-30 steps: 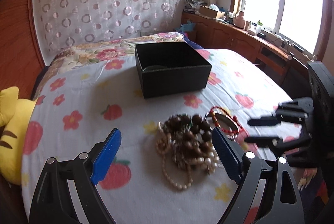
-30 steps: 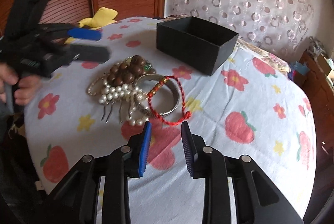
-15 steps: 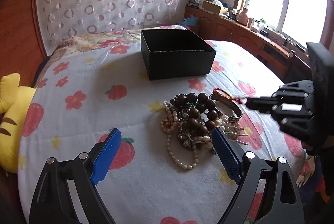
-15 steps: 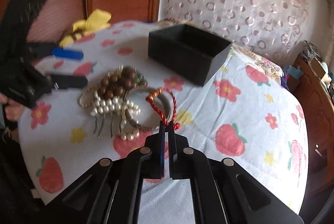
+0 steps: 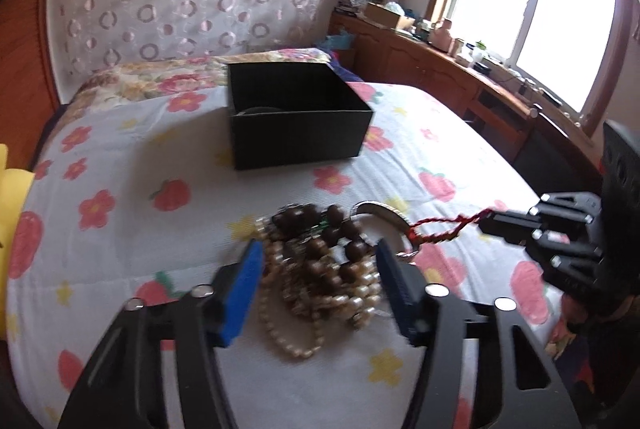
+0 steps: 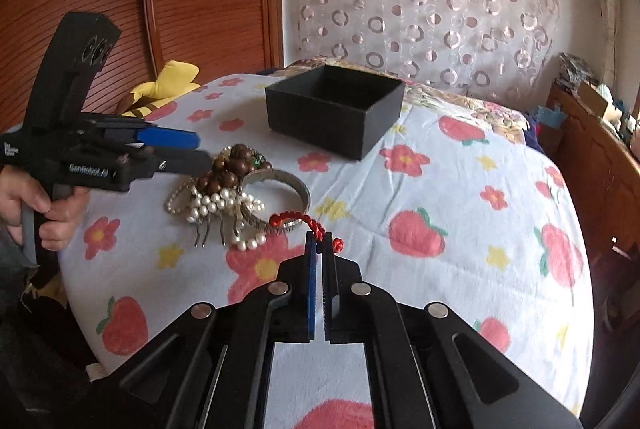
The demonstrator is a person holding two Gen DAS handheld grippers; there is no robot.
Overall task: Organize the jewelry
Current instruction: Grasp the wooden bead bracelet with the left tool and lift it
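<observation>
The right gripper [image 6: 319, 245] pinches the red cord bracelet [image 6: 298, 220]; the left gripper [image 5: 318, 263] hangs wide over the jewelry pile [image 5: 320, 261].

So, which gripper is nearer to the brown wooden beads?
Left. The left gripper is open, its fingers on either side of the brown wooden beads. The right gripper is beside the pile, shut on the red cord bracelet.

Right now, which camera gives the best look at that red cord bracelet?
The left wrist view: the red cord bracelet shows side-on, its loop stretched between the silver bangle and the right gripper. The right wrist view sees it end-on, bunched up, its end hidden between the shut fingers.
</observation>
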